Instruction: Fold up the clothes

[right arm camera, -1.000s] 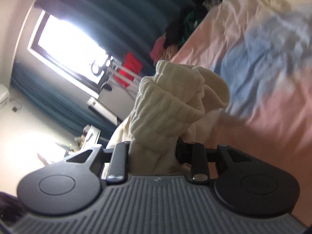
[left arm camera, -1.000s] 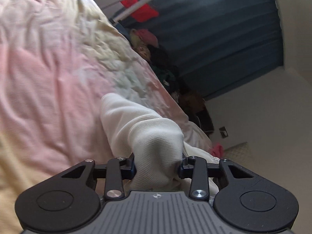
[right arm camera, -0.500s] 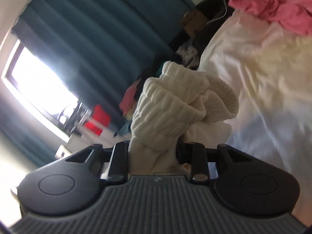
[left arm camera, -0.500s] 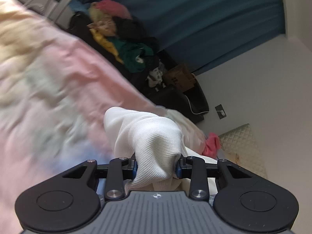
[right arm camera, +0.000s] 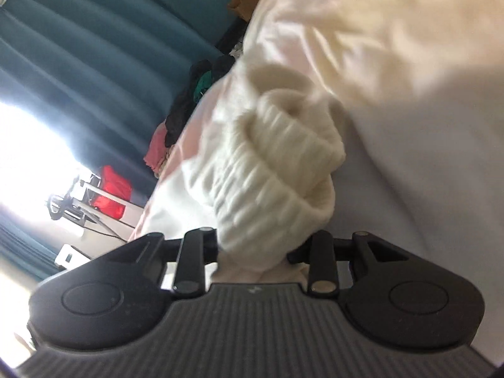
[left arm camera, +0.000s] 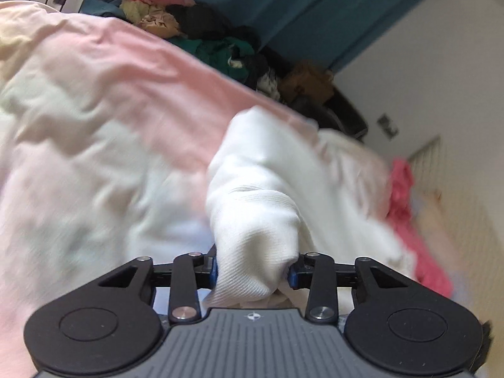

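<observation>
- Right now the left tongs (left arm camera: pixel 253 272) are clamped on a bunched fold of a white ribbed-knit garment (left arm camera: pixel 252 220), which fills the gap between the two fingers and bulges forward over them.
- From that pinch the cloth runs ahead and to the right, lying on the pink and pale bedspread (left arm camera: pixel 94 110).
- Likewise the right tongs (right arm camera: pixel 252 249) grip a thick cream ribbed cuff (right arm camera: pixel 271 163) of the garment, rolled into a lump directly above the fingers.
- Beyond the bed edge sits a heap of dark, green and pink clothes (left arm camera: pixel 201 28) before a teal curtain (left arm camera: pixel 315 9).
- A pink item (left arm camera: pixel 406 208) lies just right of the white cloth.
</observation>
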A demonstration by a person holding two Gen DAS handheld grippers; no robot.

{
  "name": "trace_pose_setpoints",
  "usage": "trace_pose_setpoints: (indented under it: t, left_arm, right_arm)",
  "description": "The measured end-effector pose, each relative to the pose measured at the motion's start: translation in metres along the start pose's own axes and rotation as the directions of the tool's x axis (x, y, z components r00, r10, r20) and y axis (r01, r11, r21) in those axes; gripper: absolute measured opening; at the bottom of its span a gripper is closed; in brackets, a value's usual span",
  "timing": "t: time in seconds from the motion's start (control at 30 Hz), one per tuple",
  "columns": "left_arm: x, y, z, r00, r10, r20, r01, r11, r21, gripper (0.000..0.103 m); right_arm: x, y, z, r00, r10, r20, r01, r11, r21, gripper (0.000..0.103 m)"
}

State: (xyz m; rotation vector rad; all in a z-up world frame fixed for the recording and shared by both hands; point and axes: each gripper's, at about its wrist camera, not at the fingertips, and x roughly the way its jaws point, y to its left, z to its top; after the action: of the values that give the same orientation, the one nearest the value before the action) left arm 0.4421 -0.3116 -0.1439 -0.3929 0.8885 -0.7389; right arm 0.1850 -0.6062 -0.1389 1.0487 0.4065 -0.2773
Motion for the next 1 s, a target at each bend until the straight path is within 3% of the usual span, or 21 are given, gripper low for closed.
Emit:
trace_pose_setpoints:
  t: [0.1, 0.17, 0.37, 0.43, 0.57, 0.63, 0.73, 0.83, 0.9, 0.97, 1.0]
  left_arm:
    - [0.002, 0.010, -0.006, 1.000, 0.001, -0.010, -0.001, 1.000, 0.007, 0.047]
    - [-0.005, -0.003, -0.003, 0.999, 0.049, -0.021, -0.048, 0.998, 0.037, 0.053]
    - [-0.035, -0.053, 0.002, 0.977, 0.199, -0.071, -0.188, 0.972, 0.144, 0.067]
    - [-0.059, -0.074, -0.001, 0.979, 0.195, -0.062, -0.182, 0.968, 0.174, 0.067]
    - [-0.119, -0.118, -0.014, 0.988, 0.156, -0.009, -0.148, 0.954, 0.259, 0.076]
    - [-0.154, -0.145, -0.026, 0.982, 0.182, 0.049, -0.188, 0.928, 0.322, 0.082]
    - [-0.212, -0.178, -0.045, 0.979, 0.165, 0.117, -0.198, 0.900, 0.388, 0.089]
    - [-0.264, -0.197, -0.061, 0.977, 0.139, 0.161, -0.193, 0.903, 0.385, 0.092]
    - [-0.298, -0.209, -0.074, 0.971, 0.130, 0.199, -0.199, 0.904, 0.378, 0.099]
    - [-0.328, -0.216, -0.084, 0.968, 0.111, 0.223, -0.188, 0.912, 0.364, 0.101]
    - [-0.341, -0.218, -0.089, 0.967, 0.106, 0.230, -0.185, 0.915, 0.358, 0.102]
  right_arm:
    - [-0.002, -0.007, -0.015, 1.000, -0.007, 0.020, 0.006, 1.000, 0.017, 0.038]
    - [-0.002, -0.005, -0.016, 0.999, -0.032, 0.015, 0.031, 0.999, 0.030, 0.042]
    - [-0.040, 0.031, -0.005, 0.970, -0.239, -0.035, 0.238, 0.971, -0.019, 0.044]
    - [-0.062, 0.045, -0.009, 0.966, -0.259, -0.026, 0.257, 0.964, -0.067, 0.044]
    - [-0.111, 0.077, -0.017, 0.971, -0.238, 0.004, 0.235, 0.959, -0.160, 0.044]
    - [-0.136, 0.097, -0.021, 0.976, -0.215, 0.027, 0.215, 0.951, -0.224, 0.044]
    - [-0.180, 0.129, -0.031, 0.985, -0.162, 0.051, 0.170, 0.928, -0.333, 0.044]
    - [-0.223, 0.161, -0.044, 0.989, -0.122, 0.086, 0.147, 0.896, -0.419, 0.046]
    - [-0.247, 0.178, -0.053, 0.991, -0.090, 0.098, 0.125, 0.883, -0.453, 0.056]
    - [-0.271, 0.195, -0.065, 0.992, -0.059, 0.110, 0.105, 0.871, -0.480, 0.078]
    - [-0.283, 0.202, -0.071, 0.992, -0.043, 0.119, 0.097, 0.863, -0.496, 0.083]
